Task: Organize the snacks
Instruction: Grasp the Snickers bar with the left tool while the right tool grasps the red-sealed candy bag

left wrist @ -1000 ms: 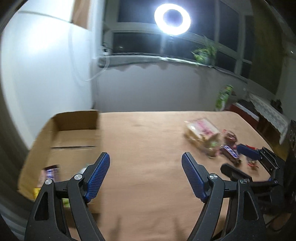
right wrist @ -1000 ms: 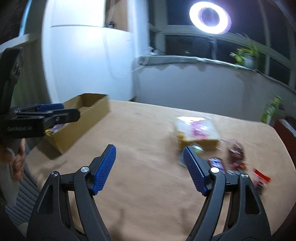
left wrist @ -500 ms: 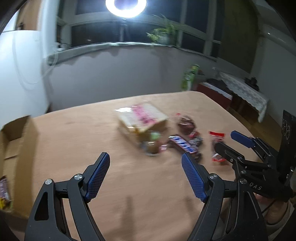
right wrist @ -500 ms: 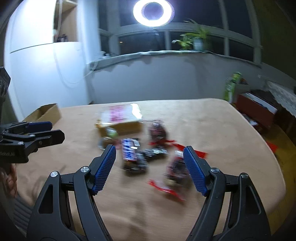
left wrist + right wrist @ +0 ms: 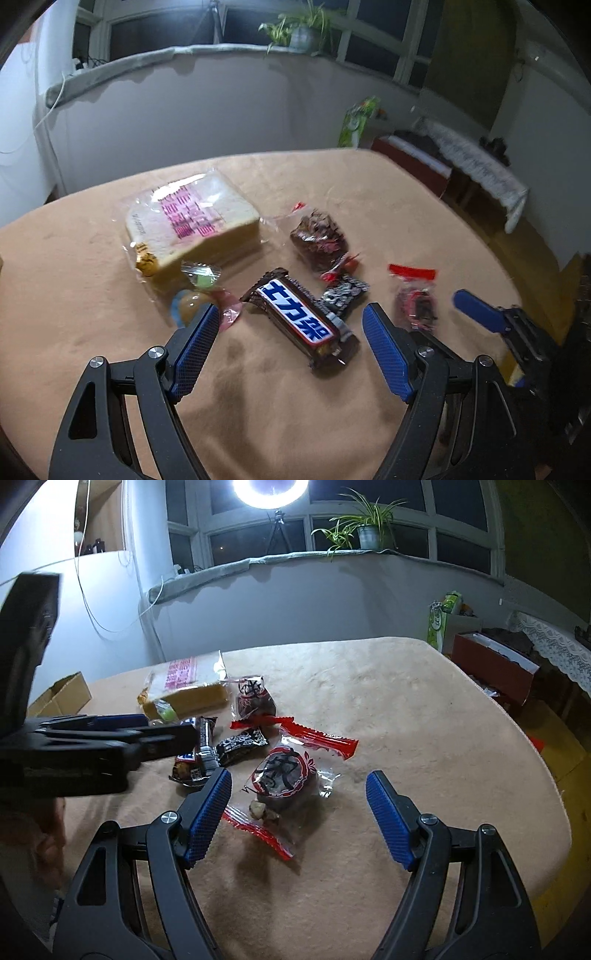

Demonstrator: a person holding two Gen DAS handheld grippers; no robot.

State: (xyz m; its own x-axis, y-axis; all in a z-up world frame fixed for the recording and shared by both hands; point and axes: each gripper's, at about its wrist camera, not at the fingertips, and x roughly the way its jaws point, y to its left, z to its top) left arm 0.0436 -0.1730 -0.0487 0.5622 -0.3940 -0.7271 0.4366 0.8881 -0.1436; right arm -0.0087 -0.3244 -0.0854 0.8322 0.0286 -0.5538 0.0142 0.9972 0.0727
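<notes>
approach step: left gripper [image 5: 288, 343] spread over the chocolate bar [image 5: 301, 319], right gripper [image 5: 297, 816] spread over the red-wrapped snack [image 5: 282, 779]; next, lower and close.

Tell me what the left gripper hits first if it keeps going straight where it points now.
Most likely the chocolate bar: it lies between the open left gripper fingers, just ahead. Depth is hard to judge, so it may meet the table first.
</notes>
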